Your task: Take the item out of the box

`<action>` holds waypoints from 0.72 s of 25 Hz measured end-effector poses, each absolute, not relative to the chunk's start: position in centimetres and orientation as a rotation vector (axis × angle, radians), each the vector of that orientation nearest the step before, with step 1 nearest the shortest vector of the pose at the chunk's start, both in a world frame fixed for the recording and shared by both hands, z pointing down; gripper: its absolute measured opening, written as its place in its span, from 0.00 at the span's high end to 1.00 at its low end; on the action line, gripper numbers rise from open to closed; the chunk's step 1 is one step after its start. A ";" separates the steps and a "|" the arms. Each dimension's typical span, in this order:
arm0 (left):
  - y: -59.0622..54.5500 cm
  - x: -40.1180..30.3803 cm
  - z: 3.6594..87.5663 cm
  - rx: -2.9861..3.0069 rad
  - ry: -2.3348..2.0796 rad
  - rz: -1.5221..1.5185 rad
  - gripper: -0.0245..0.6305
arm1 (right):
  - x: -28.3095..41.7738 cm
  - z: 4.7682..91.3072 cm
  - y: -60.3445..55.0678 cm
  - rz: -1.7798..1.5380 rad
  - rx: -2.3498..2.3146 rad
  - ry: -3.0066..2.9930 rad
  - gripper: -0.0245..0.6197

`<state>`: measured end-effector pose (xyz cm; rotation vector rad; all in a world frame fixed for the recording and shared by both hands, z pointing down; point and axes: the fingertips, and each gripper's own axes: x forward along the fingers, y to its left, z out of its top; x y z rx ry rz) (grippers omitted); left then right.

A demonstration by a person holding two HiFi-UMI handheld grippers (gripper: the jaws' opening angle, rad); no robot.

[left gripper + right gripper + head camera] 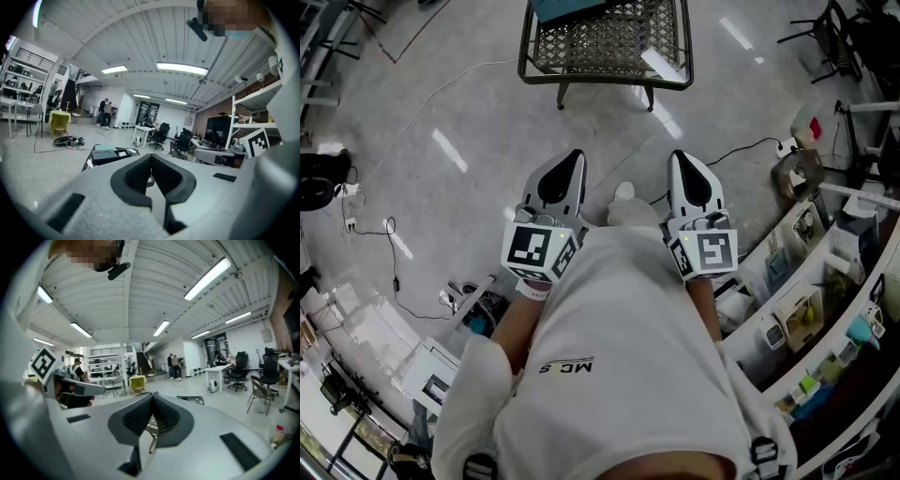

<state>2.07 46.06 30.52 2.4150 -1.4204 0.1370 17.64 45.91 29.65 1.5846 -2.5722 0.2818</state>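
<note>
A dark box with a teal top (109,153) lies on a metal mesh table (607,45) across the floor ahead of me; in the head view only its teal edge (565,8) shows at the top. Both grippers are held close to my body, pointing toward the table and well short of it. My left gripper (572,157) is shut with nothing between its pads, its tips meeting in the left gripper view (151,157). My right gripper (679,156) is shut and empty too, and past its tips (152,397) the mesh table's edge (196,401) shows.
Cables (392,246) and a power strip (786,146) lie on the grey floor. Shelves (811,309) full of small items run along my right. Office chairs (240,367), a white desk (142,131) and people standing far off (105,112) fill the room beyond.
</note>
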 end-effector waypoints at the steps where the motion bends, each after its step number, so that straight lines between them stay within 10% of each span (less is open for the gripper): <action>1: 45.2 2.2 30.4 2.406 -1.451 0.138 0.92 | 17.8 29.6 45.2 0.274 1.535 -2.610 0.94; 18: 27.7 -0.9 32.4 2.280 -1.435 0.052 0.92 | 15.0 32.6 25.8 0.273 1.441 -2.589 0.91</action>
